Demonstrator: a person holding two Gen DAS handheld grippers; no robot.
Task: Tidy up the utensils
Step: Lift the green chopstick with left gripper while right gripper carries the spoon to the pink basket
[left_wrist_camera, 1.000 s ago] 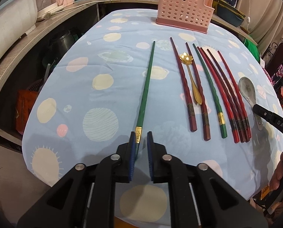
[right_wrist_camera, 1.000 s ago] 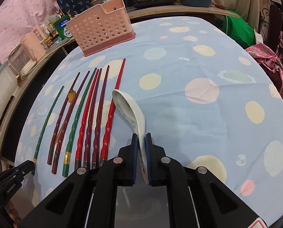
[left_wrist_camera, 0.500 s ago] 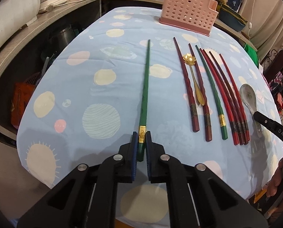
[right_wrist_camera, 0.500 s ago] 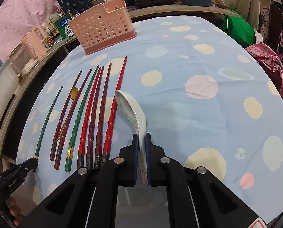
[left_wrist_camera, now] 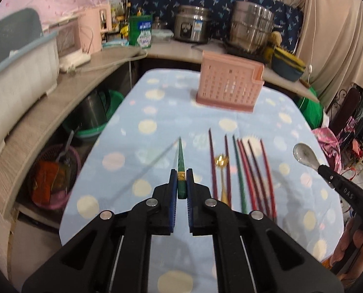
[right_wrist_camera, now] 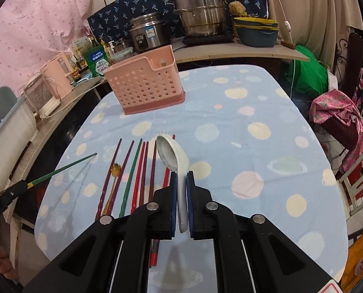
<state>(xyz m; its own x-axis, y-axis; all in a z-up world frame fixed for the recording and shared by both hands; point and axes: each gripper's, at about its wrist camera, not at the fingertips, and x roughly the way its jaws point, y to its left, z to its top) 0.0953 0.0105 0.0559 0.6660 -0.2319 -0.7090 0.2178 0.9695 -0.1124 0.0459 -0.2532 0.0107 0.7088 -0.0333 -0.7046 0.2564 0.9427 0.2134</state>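
Both lifted off the cloth — green chopstick (left_wrist_camera: 181,163) (gold-banded), white spoon (right_wrist_camera: 174,161), fingers clamped.

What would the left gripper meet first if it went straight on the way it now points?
Probably the blue tablecloth, short of the pink utensil basket. The left gripper, shut on a green chopstick, points down over bare cloth; the depth is unclear.

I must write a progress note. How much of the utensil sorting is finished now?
Nothing sits in the pink holder yet. In hand: the left gripper is shut on a green chopstick, the right gripper on the white spoon, both off the table. Left: the remaining chopsticks and the gold spoon.
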